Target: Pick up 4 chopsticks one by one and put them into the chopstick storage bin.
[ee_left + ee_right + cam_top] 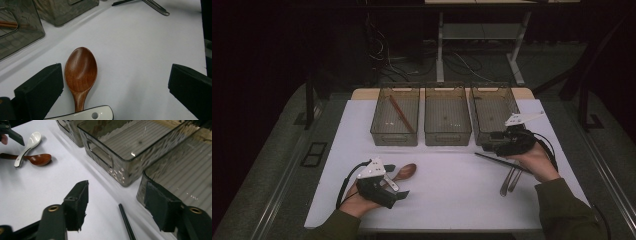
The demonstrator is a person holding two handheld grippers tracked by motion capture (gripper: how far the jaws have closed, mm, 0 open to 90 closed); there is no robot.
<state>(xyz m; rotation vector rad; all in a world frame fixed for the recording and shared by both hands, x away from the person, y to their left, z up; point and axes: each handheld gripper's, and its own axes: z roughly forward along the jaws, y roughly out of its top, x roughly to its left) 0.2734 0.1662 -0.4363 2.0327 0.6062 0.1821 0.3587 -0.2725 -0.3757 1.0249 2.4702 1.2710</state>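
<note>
Jaws of our right gripper (pixel 116 205) stand apart around a black chopstick (pixel 126 222) without touching it, just beside the right bin (pixel 493 112). Our left gripper (pixel 115 85), well left of that bin, gapes beside a wooden spoon (pixel 80 72).

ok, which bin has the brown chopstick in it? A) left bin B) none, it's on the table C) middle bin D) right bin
A: in the high view the brown chopstick lies slanted inside the left bin, while the middle bin and the right bin hold no chopstick.
</note>
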